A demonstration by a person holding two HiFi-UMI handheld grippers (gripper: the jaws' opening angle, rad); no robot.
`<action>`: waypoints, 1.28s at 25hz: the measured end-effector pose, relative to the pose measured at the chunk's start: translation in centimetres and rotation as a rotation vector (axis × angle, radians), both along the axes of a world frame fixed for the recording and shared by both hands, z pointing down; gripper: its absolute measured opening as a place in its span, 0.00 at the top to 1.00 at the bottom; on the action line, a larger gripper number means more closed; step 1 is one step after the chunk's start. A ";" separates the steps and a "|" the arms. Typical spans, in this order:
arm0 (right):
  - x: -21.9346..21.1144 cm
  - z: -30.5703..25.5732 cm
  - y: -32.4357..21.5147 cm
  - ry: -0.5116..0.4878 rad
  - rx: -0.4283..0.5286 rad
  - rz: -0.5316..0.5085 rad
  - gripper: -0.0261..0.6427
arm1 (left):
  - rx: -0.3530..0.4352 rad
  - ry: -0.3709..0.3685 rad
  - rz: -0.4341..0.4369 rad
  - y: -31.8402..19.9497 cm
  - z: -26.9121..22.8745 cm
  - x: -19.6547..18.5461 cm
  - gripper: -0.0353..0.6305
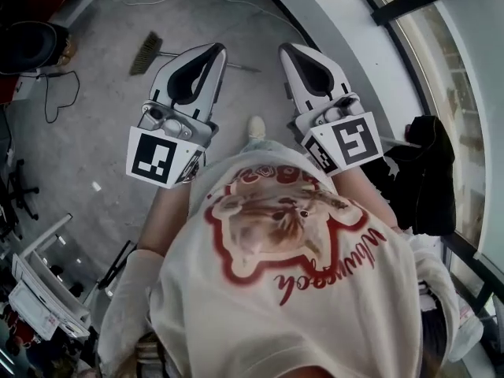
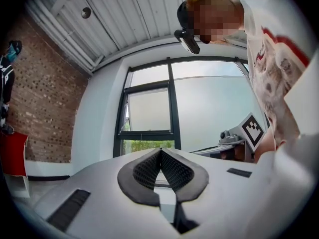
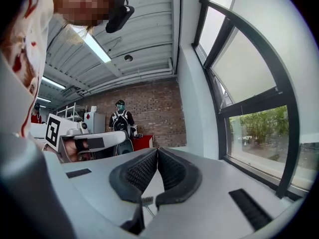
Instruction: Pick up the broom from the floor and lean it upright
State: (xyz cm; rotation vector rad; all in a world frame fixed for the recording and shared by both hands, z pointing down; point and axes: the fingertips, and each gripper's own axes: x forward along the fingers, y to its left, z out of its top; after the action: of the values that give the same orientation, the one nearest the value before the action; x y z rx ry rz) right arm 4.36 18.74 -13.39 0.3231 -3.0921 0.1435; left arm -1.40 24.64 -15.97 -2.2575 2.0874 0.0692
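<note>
Left gripper [image 1: 213,52] and right gripper [image 1: 290,52] are closed, empty. The broom [image 1: 146,52] lies on the floor [image 1: 94,132] beyond the left one.

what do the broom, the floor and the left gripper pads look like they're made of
Broom: tan, straw-like bristles, matte; its handle is too thin to tell. Floor: grey, mottled, matte, probably concrete. Left gripper pads: black, ribbed, dull, likely rubber or soft plastic.

The person wears a cream T-shirt [image 1: 315,313] with a red-edged animal print; the light-grey left gripper [image 1: 217,49] and right gripper [image 1: 285,49] have black ribbed fingers [image 2: 144,171] and black-and-white marker cubes [image 1: 161,157].
</note>
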 end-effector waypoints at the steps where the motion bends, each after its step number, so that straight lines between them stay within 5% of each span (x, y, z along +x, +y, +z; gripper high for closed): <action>1: -0.9 0.0 -1.5 -0.003 -0.001 -0.002 0.92 | 0.006 -0.004 -0.007 -1.5 -0.2 -0.7 0.91; 8: -7.8 3.1 -7.0 0.030 -0.072 0.007 0.92 | -0.096 0.051 -0.044 -6.0 3.3 -7.8 0.91; 22: -22.2 10.4 -16.0 0.087 -0.075 0.152 0.92 | -0.250 0.069 0.101 -18.6 14.4 -20.2 0.91; 27: -25.2 18.1 -18.3 0.165 -0.123 0.167 0.92 | -0.427 -0.029 0.097 -21.5 23.6 -21.8 0.91; 32: -25.5 29.3 -20.5 0.309 -0.165 0.162 0.92 | -0.532 0.068 0.033 -23.0 34.9 -23.2 0.91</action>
State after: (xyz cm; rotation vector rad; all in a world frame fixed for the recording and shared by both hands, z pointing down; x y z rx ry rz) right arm -21.14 -1.75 15.90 0.5331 -2.7264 0.3182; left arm -24.56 1.66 18.96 -2.5951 2.3199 -0.4698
